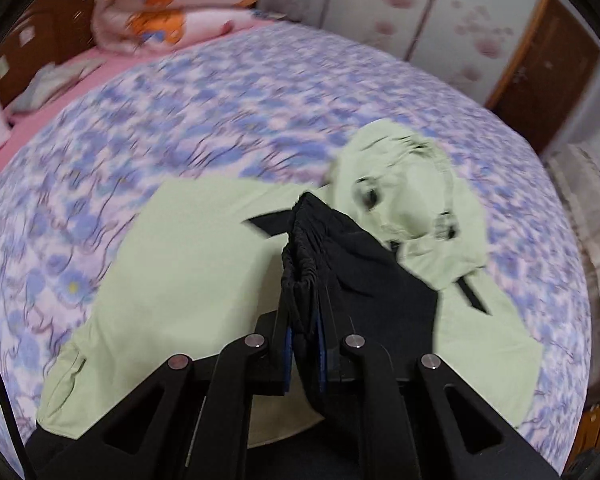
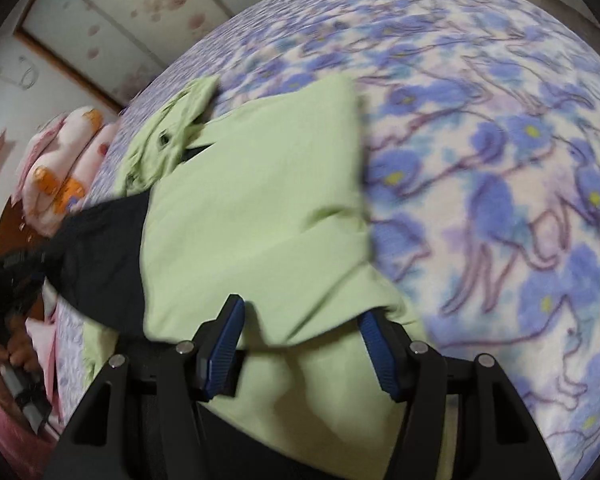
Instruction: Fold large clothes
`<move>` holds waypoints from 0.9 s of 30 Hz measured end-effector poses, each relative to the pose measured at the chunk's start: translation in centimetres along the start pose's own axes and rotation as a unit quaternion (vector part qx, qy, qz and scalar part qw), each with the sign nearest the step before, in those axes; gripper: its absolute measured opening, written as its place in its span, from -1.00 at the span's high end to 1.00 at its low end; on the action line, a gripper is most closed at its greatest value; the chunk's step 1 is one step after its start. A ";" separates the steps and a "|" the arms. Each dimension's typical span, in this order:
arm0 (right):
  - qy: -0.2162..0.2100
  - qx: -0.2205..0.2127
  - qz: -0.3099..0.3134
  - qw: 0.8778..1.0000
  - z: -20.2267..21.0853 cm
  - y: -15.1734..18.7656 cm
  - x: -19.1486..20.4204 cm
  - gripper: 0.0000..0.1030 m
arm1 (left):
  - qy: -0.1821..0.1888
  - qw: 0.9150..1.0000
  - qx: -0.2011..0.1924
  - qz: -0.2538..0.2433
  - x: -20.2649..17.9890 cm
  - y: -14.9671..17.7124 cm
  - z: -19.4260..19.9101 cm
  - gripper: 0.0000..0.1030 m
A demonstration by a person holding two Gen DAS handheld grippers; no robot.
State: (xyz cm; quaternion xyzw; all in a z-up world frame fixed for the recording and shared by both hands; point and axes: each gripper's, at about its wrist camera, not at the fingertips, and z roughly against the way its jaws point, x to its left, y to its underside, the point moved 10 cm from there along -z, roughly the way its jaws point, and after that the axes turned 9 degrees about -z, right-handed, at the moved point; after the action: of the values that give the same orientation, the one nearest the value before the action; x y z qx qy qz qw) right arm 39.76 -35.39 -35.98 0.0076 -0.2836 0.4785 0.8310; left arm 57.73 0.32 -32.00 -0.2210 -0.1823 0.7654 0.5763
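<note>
Green jacket (image 1: 188, 264) spread on flowered bedspread (image 1: 220, 112), hood (image 1: 404, 192) farthest. Left gripper (image 1: 304, 320) clamped on black gathered cuff (image 1: 300, 248), lifted above body. Right gripper (image 2: 300, 344) parted, straddling green fold, not pressing. Best carried across chest taut, then laid flat, edges aligned.

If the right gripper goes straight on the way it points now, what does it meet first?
Most likely the light green garment: it lies between the open right gripper fingers, though depth is unclear.
</note>
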 end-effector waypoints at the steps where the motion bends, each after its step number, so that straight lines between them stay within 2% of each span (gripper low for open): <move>1: -0.011 0.008 -0.012 1.000 -0.3 -0.1 -0.4 -0.10 | -0.001 1.000 0.005 0.004 0.7 0.5 -0.5 0.86; 4: -0.029 0.015 -0.026 0.999 -0.5 -0.1 -1.1 0.05 | -0.022 1.000 0.021 -0.001 2.1 2.0 -2.0 0.86; 8: -0.031 0.018 -0.030 0.999 -0.8 0.0 -1.8 0.41 | -0.040 0.998 0.041 0.007 3.2 3.4 -4.1 0.85; 11: -0.036 0.020 -0.064 0.997 -1.2 -0.1 -3.0 0.60 | -0.066 0.997 0.051 0.004 3.9 4.4 -5.6 0.82; 14: -0.047 0.030 -0.126 0.990 -1.5 0.3 -3.7 0.60 | -0.101 0.993 0.052 -0.035 4.2 4.9 -6.8 0.79; 16: -0.036 0.038 -0.117 0.992 -1.3 0.7 -3.4 0.59 | -0.111 0.991 0.050 -0.052 4.0 4.7 -6.4 0.74; 17: -0.014 0.042 -0.095 0.994 -1.0 0.8 -3.1 0.55 | -0.115 0.991 0.047 -0.058 4.0 4.4 -6.0 0.71; 19: 0.009 0.040 -0.070 0.997 -0.3 1.1 -2.6 0.54 | -0.128 0.989 0.043 -0.067 4.0 3.9 -4.7 0.54; 20: 0.017 0.038 -0.059 0.997 0.2 1.2 -2.2 0.54 | -0.141 0.986 0.043 -0.073 4.0 3.7 -4.0 0.35; 21: 0.019 0.039 -0.054 0.998 0.5 1.2 -2.0 0.54 | -0.152 0.984 0.039 -0.082 3.9 3.5 -3.1 0.32; 23: 0.020 0.042 -0.026 0.999 1.2 1.4 -0.9 0.54 | -0.144 0.984 0.029 -0.105 2.8 3.4 -1.3 0.32; 25: 0.015 0.038 0.010 0.999 1.7 1.5 0.7 0.54 | -0.114 0.985 0.022 -0.128 0.8 3.7 0.3 0.32; 27: -0.012 0.033 0.039 0.999 1.8 1.8 3.0 0.54 | -0.064 0.988 0.031 -0.140 -1.6 4.6 1.1 0.32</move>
State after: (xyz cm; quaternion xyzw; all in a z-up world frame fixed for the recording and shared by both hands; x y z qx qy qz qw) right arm 38.64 -32.60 -33.47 0.0297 -0.2777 0.5199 0.8073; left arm 53.83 -2.47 -33.36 -0.1261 -0.2244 0.6948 0.6715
